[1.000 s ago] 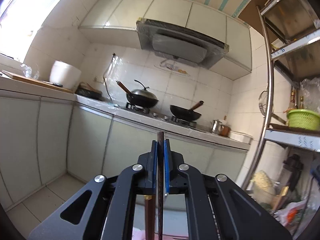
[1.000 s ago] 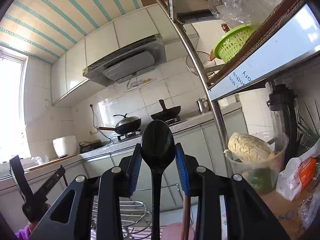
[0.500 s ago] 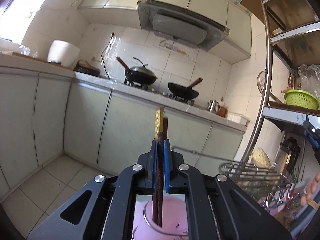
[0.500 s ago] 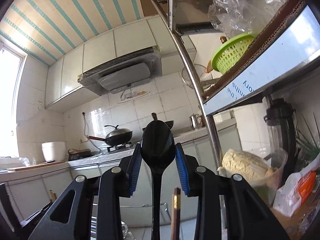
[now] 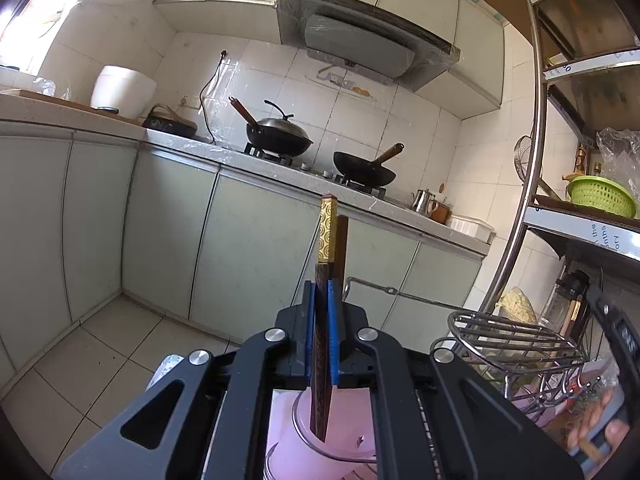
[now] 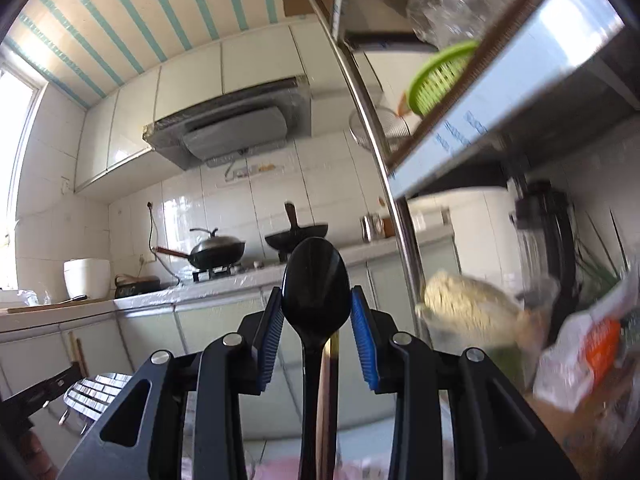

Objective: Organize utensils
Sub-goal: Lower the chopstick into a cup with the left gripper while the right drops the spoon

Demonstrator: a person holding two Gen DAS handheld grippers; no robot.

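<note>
Dark chopsticks [image 5: 323, 344] stand upright over a pink holder [image 5: 316, 448]; black spoon [image 6: 315, 292] upright, bowl up.

My left claw [image 5: 322, 332] is matte black, with ribbed blue pads on its fingers and round silver screws at the linkage joints. My right claw [image 6: 316, 336] has the same build.

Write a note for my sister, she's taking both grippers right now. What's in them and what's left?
Left gripper: shut on dark chopsticks, tips hanging just inside the pink cup. Gold-topped chopsticks already stand behind it.
Right gripper: pads at the sides of a black spoon, bowl upward, handle pointing down.
Done: some chopsticks appear stowed.
Left: release the dark chopsticks into the cup, then place the spoon, probably there or in the wire rack.
</note>
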